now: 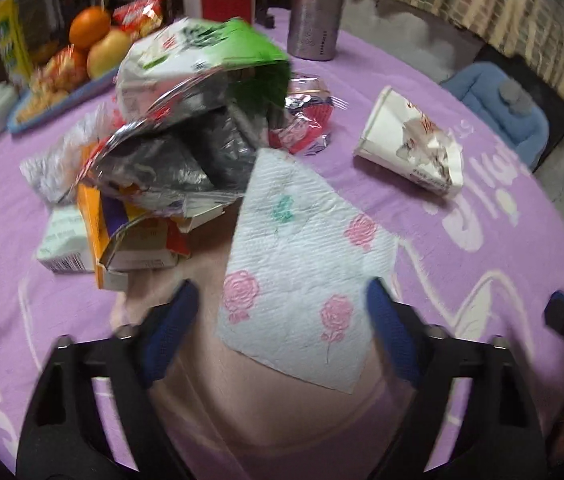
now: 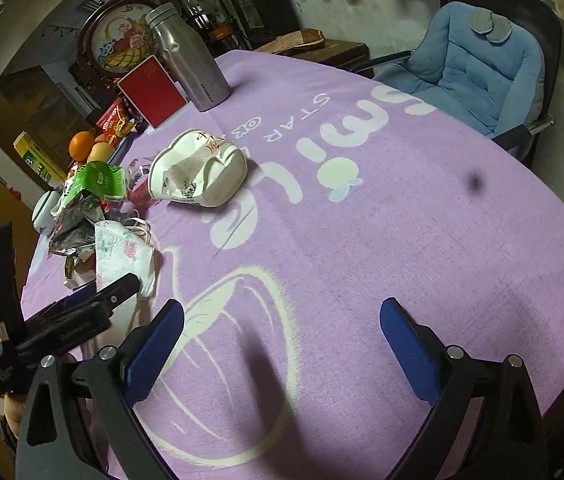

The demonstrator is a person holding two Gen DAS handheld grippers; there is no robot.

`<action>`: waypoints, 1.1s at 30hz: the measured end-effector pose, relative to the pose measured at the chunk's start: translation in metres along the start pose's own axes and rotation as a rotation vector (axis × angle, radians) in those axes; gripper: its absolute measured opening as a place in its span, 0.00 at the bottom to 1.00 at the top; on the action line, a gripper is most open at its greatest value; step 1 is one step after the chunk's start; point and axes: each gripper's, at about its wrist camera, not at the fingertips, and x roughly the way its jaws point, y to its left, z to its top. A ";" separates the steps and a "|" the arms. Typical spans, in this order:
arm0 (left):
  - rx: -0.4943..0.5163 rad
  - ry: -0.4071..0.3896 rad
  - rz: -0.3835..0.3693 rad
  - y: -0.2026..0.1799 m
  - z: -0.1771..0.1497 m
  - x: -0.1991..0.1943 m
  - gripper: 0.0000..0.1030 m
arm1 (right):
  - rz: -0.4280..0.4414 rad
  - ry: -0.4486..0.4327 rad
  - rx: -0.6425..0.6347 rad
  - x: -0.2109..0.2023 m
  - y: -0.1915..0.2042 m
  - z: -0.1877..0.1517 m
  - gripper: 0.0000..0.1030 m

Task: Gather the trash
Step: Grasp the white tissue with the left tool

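Observation:
A white paper napkin with pink roses lies on the purple tablecloth, its near end between my left gripper's open blue fingers. Behind it is a pile of trash: a green-and-white foil bag, grey foil wrappers, an orange carton and a small white box. A crushed paper cup lies to the right, also in the right wrist view. My right gripper is open and empty above bare cloth. The napkin and pile sit to its left.
A steel bottle, a red box and a tray with oranges and snacks stand at the table's far side. A chair with a blue cushion stands beyond the far right edge. The left gripper's body shows at left.

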 end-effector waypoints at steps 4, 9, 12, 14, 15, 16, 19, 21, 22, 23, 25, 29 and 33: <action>0.075 -0.018 -0.030 -0.013 -0.002 -0.006 0.11 | -0.010 0.005 -0.038 0.003 0.007 0.004 0.94; 0.012 -0.114 -0.054 0.003 0.002 -0.043 0.08 | -0.039 -0.004 -0.153 0.007 0.034 0.016 0.94; -0.070 -0.182 -0.055 0.027 0.009 -0.068 0.08 | -0.064 -0.006 -0.242 0.016 0.058 0.028 0.94; -0.136 -0.203 -0.039 0.051 0.015 -0.079 0.08 | -0.088 0.014 -0.286 0.028 0.074 0.035 0.94; -0.156 -0.205 -0.036 0.056 0.016 -0.081 0.08 | -0.087 0.023 -0.299 0.032 0.081 0.037 0.94; -0.191 -0.210 -0.030 0.069 0.018 -0.084 0.08 | -0.079 0.033 -0.316 0.035 0.090 0.039 0.94; -0.286 -0.230 0.022 0.104 0.019 -0.091 0.08 | -0.040 0.054 -0.392 0.047 0.124 0.042 0.94; -0.340 -0.230 0.063 0.127 0.017 -0.092 0.08 | -0.025 0.053 -0.435 0.052 0.144 0.045 0.94; -0.363 -0.224 0.076 0.134 0.017 -0.089 0.08 | -0.017 0.046 -0.447 0.054 0.154 0.046 0.94; -0.382 -0.214 0.084 0.142 0.017 -0.086 0.08 | -0.005 0.037 -0.456 0.055 0.162 0.048 0.94; -0.399 -0.200 0.084 0.147 0.015 -0.083 0.08 | 0.016 0.018 -0.479 0.058 0.181 0.053 0.94; -0.451 -0.176 0.073 0.159 0.014 -0.079 0.08 | 0.034 0.036 -0.507 0.067 0.207 0.058 0.94; -0.485 -0.172 0.068 0.170 0.012 -0.083 0.08 | 0.051 0.049 -0.524 0.073 0.218 0.049 0.92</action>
